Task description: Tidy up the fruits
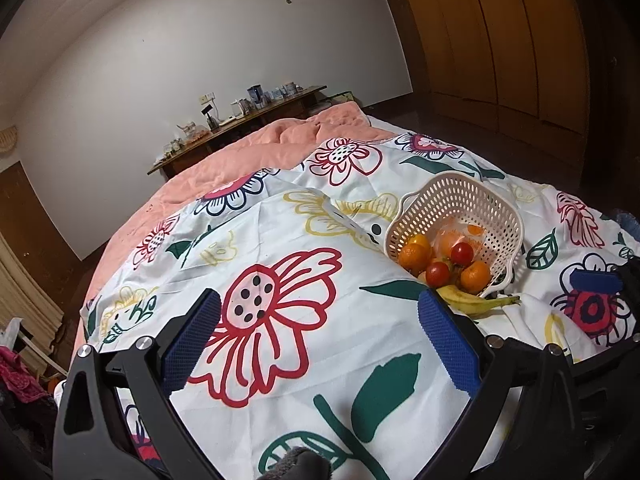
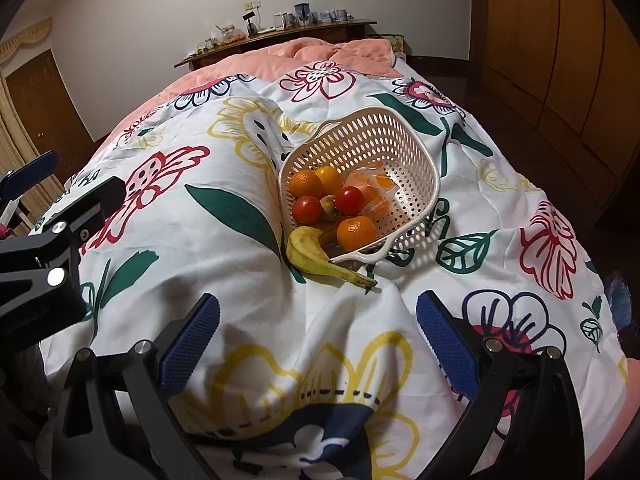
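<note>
A cream perforated basket (image 2: 400,128) lies tipped toward me on the flowered bedspread (image 2: 224,264). Inside are oranges (image 2: 356,234), two red tomatoes (image 2: 349,200) and a clear bag of orange pieces (image 2: 372,184). A yellow banana (image 2: 320,258) pokes out over the low rim. My right gripper (image 2: 318,336) is open and empty, a short way in front of the banana. In the left wrist view, the basket (image 1: 460,196) and banana (image 1: 472,302) lie ahead to the right. My left gripper (image 1: 320,340) is open over bare cloth, with its right finger next to the banana.
A peach blanket (image 1: 248,148) covers the far half of the bed. Behind it stands a wooden shelf (image 1: 240,128) crowded with small items. Wooden wardrobe doors (image 1: 520,40) line the right side. One right gripper pad (image 1: 596,280) shows at the left view's right edge.
</note>
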### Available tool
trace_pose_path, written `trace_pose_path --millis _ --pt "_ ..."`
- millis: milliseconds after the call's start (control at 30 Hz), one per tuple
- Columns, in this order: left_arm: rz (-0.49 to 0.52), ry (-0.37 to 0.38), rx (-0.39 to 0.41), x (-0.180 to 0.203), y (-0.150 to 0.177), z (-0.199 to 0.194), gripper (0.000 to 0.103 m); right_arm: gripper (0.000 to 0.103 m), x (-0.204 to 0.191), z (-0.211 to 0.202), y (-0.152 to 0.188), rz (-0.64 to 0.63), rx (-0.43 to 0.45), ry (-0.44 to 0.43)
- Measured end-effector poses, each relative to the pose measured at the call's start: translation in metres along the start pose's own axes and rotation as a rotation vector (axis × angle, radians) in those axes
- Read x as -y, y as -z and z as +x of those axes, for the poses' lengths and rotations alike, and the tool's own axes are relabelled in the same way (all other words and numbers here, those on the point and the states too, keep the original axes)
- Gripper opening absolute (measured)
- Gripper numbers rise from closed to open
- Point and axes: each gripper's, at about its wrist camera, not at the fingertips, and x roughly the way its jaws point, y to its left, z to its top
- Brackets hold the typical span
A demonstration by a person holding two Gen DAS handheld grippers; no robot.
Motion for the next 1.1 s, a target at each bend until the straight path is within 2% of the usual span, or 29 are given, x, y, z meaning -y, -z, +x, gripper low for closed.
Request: trace_pose_path --millis 233,1100 --pt "0.036 -0.035 0.012 0.009 0.004 -0.010 0.100 0.098 -0.003 -0.012 0.005 -0.032 0.022 0.010" --pt "0.062 -0.065 -0.001 0.016 0.005 -0.009 0.100 0.098 -0.006 -0.011 0.011 -0.039 0.020 0.002"
